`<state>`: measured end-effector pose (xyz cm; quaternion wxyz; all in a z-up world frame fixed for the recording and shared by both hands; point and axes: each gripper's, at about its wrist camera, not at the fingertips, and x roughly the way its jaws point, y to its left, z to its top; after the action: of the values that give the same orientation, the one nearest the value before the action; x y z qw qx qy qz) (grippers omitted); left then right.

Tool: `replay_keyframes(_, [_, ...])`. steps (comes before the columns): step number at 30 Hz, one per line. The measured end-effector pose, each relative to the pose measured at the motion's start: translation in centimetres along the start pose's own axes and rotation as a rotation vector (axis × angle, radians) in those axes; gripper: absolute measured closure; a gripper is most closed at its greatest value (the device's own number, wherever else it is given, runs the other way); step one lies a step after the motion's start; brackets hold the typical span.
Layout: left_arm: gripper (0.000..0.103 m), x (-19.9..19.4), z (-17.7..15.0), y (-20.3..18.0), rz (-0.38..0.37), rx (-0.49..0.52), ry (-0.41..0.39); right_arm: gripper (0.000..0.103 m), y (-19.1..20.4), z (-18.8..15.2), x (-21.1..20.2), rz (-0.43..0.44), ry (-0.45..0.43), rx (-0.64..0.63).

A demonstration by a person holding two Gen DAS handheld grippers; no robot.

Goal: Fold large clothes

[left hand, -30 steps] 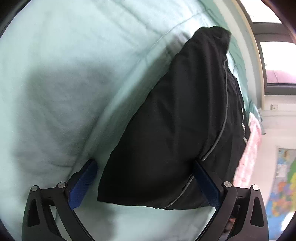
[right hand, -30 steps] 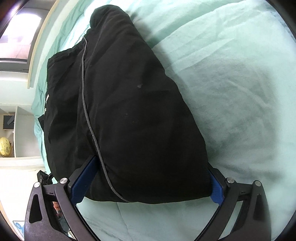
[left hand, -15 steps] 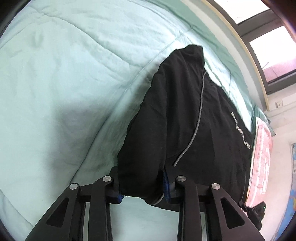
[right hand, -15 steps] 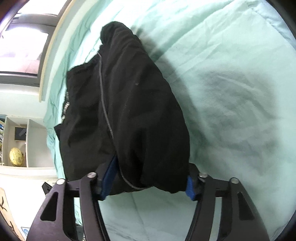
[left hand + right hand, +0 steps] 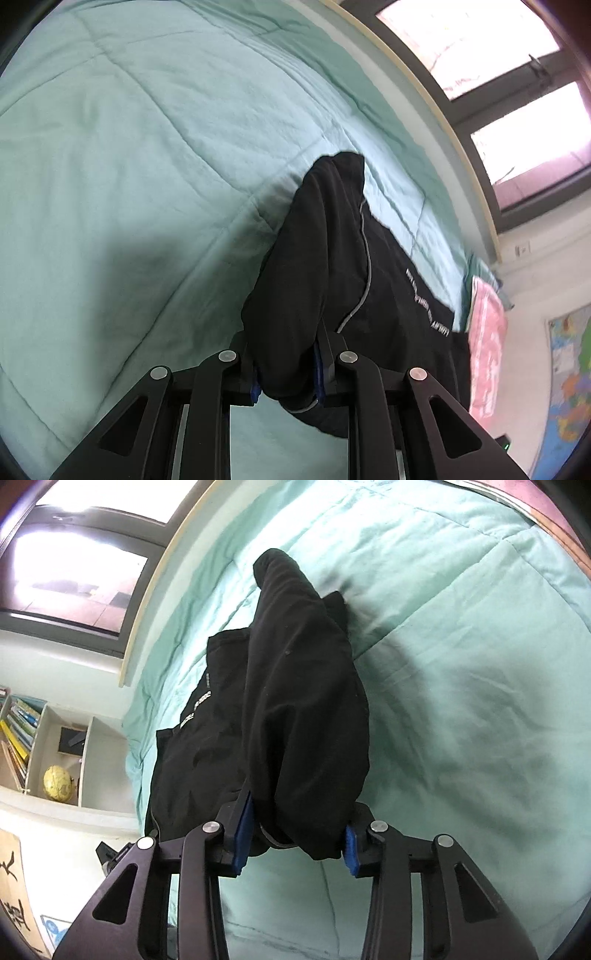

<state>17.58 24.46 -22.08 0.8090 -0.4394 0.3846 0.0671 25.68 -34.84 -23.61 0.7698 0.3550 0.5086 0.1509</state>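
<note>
Both hand-held grippers grasp the black garment above the bed.
The left hand-held gripper (image 5: 286, 363) clamps the black garment (image 5: 325, 280) near edge; the right hand-held gripper (image 5: 295, 840) pinches it too, over the green quilt (image 5: 461, 664).

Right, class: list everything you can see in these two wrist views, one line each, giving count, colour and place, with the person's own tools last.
black garment: one, black with white lettering, lying on the bed, its near edge gripped.
quilt: one, mint green, covering the bed.
window: one, dark frame, beyond the bed.
pink cloth: one, pink, at the bed's edge.
map poster: one, multicoloured, on the wall.
bookshelf: one, white, beside the bed.
globe: one, yellow, on the shelf.
books: several, mixed colours, on the shelf.
left claw: one, black with blue pads, clamping the garment.
right claw: one, black with blue pads, clamping the garment.
</note>
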Motion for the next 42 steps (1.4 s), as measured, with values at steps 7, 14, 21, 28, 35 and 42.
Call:
replay_keyframes(7, [0.083, -2.3, -0.7, 0.5, -0.014, -0.004, -0.006, 0.060, 0.1, -1.5, -1.0, 0.022, 0.011, 0.013])
replay_keyframes(14, [0.082, -6.0, -4.5, 2.3, -0.013, -0.015, 0.003, 0.060, -1.0, -4.2, -4.2, 0.032, 0.011, 0.016])
replay_keyframes(21, [0.082, -10.4, -9.1, 3.8, -0.020, 0.003, 0.008, 0.061, -1.9, -8.2, -8.4, 0.038, -0.011, 0.008])
replay_keyframes(28, [0.082, -14.3, -13.6, 6.2, -0.028, -0.009, 0.027, 0.061, -2.9, -12.4, -11.9, 0.014, 0.006, -0.003])
replay_keyframes(35, [0.082, -16.5, -16.6, 8.3, -0.022, -0.032, 0.048, 0.061, -4.3, -15.5, -14.1, -0.014, 0.033, 0.014])
replay_keyframes(42, [0.082, -17.8, -18.7, 10.3, -0.004, -0.032, 0.091, 0.061, -5.6, -17.7, -15.8, -0.019, 0.043, 0.035])
